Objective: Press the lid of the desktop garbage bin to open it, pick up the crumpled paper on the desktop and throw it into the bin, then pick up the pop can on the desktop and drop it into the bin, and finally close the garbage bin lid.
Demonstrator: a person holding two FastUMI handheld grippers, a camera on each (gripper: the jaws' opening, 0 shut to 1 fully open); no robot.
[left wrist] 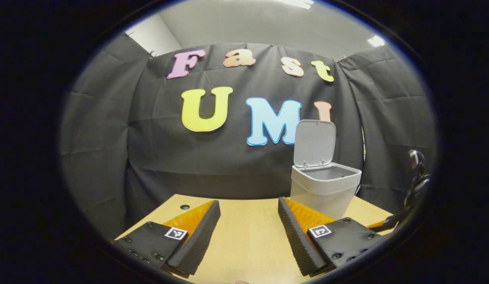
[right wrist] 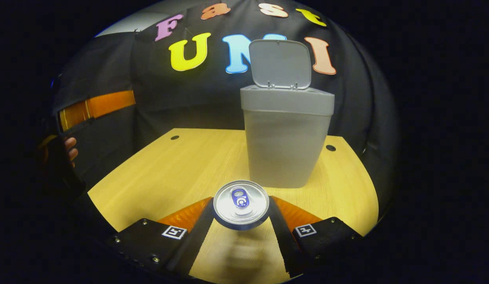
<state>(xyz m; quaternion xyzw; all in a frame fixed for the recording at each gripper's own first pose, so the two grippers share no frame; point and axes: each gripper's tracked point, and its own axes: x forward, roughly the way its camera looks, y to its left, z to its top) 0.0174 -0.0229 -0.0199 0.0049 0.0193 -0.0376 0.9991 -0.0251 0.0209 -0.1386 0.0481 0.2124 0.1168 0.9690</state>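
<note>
The pop can (right wrist: 241,204) sits upright between the fingers of my right gripper (right wrist: 241,213), which is shut on it; its silver top with the pull tab faces the camera. Just beyond the can stands the grey desktop bin (right wrist: 285,146), with its lid (right wrist: 280,63) tipped up and open. In the left gripper view the same bin (left wrist: 325,189) stands ahead to the right, lid (left wrist: 314,142) raised. My left gripper (left wrist: 249,203) is open over bare table with nothing between its fingers. The left gripper (right wrist: 94,108) and the hand (right wrist: 70,148) holding it also appear at the far left of the right gripper view.
The wooden table (right wrist: 177,169) has small round holes (right wrist: 174,137) near its back corners. The black cloth wall (left wrist: 110,138) closes in the back and sides. Part of the other gripper (left wrist: 416,177) shows at the right edge of the left gripper view.
</note>
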